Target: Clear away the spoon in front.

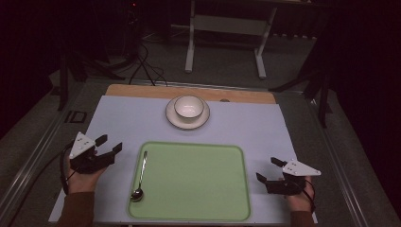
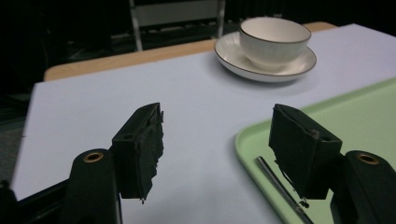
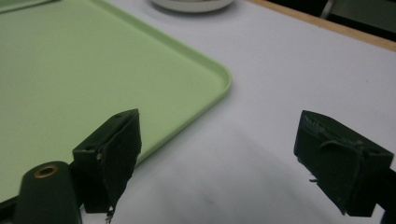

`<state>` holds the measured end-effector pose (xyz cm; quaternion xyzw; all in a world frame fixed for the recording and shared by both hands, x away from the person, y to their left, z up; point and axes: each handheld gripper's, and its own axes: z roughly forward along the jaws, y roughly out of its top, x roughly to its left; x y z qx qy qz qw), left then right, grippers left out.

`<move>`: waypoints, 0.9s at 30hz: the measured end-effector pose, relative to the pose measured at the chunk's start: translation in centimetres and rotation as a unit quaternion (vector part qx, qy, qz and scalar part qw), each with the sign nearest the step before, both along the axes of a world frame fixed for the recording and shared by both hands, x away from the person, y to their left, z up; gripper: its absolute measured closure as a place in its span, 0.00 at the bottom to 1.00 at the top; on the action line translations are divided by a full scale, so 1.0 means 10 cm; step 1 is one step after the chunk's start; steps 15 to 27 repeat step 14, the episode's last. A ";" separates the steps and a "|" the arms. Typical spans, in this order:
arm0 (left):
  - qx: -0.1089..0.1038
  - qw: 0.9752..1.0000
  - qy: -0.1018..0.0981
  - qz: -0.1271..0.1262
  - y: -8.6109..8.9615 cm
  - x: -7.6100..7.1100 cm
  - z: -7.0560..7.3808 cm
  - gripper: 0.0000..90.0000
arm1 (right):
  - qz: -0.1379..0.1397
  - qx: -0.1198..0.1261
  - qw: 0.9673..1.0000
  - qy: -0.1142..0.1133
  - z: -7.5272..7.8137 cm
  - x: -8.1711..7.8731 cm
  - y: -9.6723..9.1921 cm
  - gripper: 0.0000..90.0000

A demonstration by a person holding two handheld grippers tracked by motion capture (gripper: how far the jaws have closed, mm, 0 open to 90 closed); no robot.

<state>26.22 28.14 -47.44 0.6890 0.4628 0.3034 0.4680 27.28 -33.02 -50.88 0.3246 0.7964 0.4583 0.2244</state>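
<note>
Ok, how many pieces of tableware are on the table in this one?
3. A spoon lies along the left side of the green tray. A white bowl sits on a saucer at the table's far middle. Nothing looks hidden.

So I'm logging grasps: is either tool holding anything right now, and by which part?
Nothing is held. The left tool and right tool are both open and empty; the spoon lies untouched on the tray.

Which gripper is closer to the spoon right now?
Left. The left gripper sits open just off the tray's left edge, beside the spoon. The right gripper is open beyond the tray's right edge, the whole tray away.
</note>
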 end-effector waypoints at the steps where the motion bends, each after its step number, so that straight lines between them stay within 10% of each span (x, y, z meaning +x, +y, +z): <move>1: 0.000 1.000 0.000 0.000 0.00 0.00 0.00 0.39 | 0.000 0.000 1.000 0.000 0.00 0.00 0.00 0.16; 9: -0.009 0.999 -0.029 0.035 0.16 -0.13 0.00 0.37 | -0.016 0.017 0.999 -0.023 0.04 -0.03 -0.04 0.16; 27: -0.015 0.999 -0.027 0.044 0.20 -0.14 -0.02 0.36 | -0.017 0.024 0.999 -0.026 0.05 -0.04 -0.05 0.16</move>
